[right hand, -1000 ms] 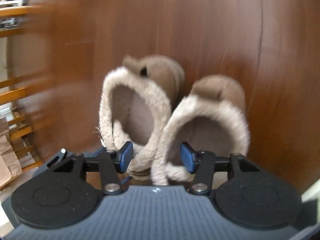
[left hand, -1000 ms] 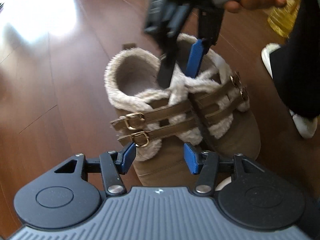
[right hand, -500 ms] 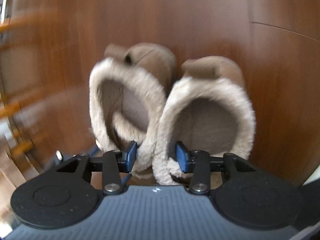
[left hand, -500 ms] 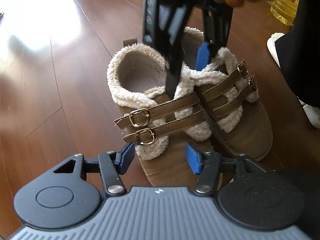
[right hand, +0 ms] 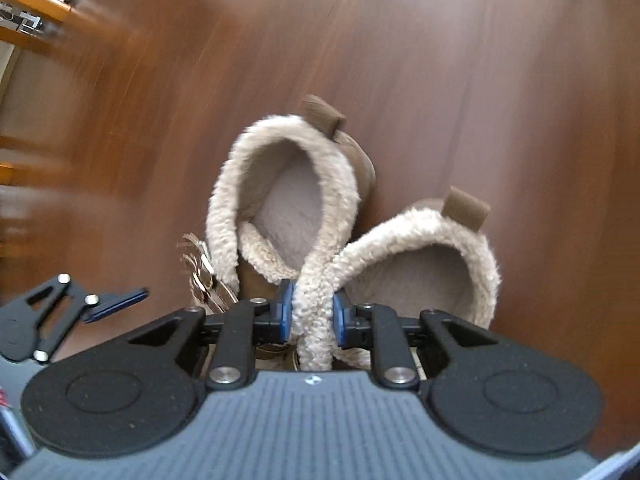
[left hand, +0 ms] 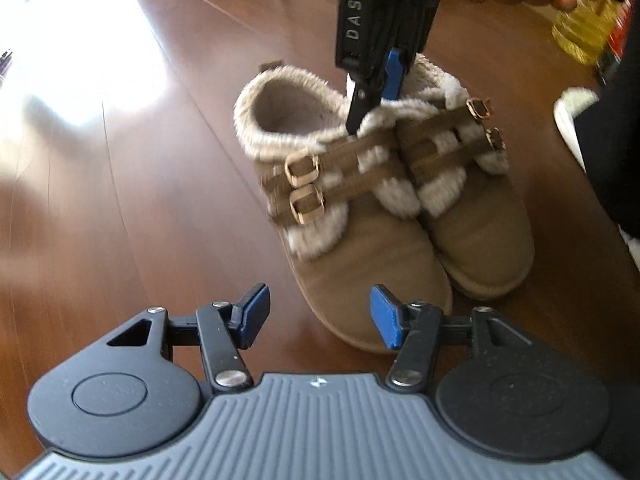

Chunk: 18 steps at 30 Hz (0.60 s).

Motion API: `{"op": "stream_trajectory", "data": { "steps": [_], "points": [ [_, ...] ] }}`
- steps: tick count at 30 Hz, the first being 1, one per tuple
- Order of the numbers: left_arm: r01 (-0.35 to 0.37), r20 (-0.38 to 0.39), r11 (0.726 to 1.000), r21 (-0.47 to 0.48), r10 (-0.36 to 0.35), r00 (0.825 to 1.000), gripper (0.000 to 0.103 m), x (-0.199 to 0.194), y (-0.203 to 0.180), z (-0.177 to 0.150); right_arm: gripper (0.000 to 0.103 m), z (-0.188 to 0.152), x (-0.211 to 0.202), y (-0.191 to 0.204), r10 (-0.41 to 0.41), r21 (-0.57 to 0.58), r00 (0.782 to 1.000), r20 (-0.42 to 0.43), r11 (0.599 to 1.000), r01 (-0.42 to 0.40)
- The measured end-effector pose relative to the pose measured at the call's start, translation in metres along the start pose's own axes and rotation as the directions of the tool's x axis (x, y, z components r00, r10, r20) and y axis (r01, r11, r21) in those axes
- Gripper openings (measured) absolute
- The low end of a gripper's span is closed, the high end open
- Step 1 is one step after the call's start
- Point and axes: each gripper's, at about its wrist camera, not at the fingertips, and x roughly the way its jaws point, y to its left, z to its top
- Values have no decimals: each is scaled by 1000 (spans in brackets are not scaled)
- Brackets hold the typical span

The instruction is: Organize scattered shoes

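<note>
On the brown wooden floor [left hand: 120, 208], my right gripper [right hand: 310, 314] has just closed, pinching both tan fleece-lined buckle shoes' [left hand: 360, 216] touching collars, ready to lift; left gripper [left hand: 316, 314] spread, empty, near their toes.

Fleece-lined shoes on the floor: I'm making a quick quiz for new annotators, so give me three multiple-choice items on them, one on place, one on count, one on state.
1. Where does the right claw grip?
A. the two fleece collars where they meet
B. a toe
C. a heel tab

2. How many buckled straps cross each shoe?
A. one
B. two
C. four

3. What is the left claw doing?
A. clamping a toe
B. standing open, holding nothing
C. gripping a strap

Answers: 1 A, the blue pads have just closed on both collars. 2 B, two buckles show per shoe. 3 B, its pads are apart, short of the toe.
</note>
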Motion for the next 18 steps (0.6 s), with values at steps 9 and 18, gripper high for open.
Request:
{"op": "stream_trajectory", "data": {
  "steps": [9, 18],
  "points": [
    [39, 9, 999, 28, -39, 999, 60, 14, -4, 26, 41, -7, -22, -45, 48, 161, 991, 126, 985, -68],
    [45, -24, 999, 14, -45, 999, 60, 12, -21, 15, 47, 2, 61, -14, 19, 190, 996, 84, 981, -35]
  ]
}}
